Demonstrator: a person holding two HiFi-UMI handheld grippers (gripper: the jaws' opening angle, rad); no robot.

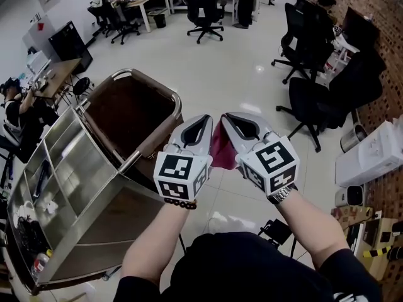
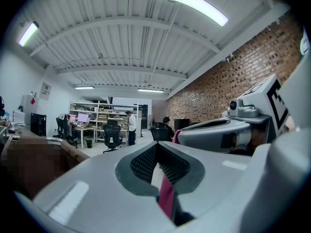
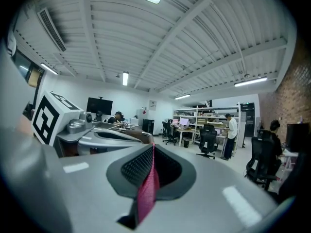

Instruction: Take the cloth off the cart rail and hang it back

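Nearest the head camera is the person's dark shirt, with both bare forearms reaching forward, a beaded bracelet (image 1: 179, 202) on the left wrist and a watch (image 1: 281, 195) on the right.

Left of the hands stands the steel cart (image 1: 82, 187). Its brown bag hangs in a chrome cart rail (image 1: 178, 106).

The left gripper (image 1: 204, 121) sits just right of that rail and apart from it, pointing level and away from the person. Its marker cube carries only black-and-white square patterns, with no lettering. In the left gripper view (image 2: 156, 147) the jaws are pressed together, pinching a fold of the cloth (image 2: 166, 198).

The cloth (image 1: 220, 148), magenta, hangs right of the cart and clear of the rail, between and below the two grippers. The grippers cover most of it, so its long axis cannot be read.

The right gripper (image 1: 230, 119) is just beside the left, farther from the cart and pointing the same way. Its cube is likewise patterned. In the right gripper view (image 3: 153, 149) its jaws are closed on a strip of the cloth (image 3: 147, 193).

Wall signs beyond the cart are too small to read.
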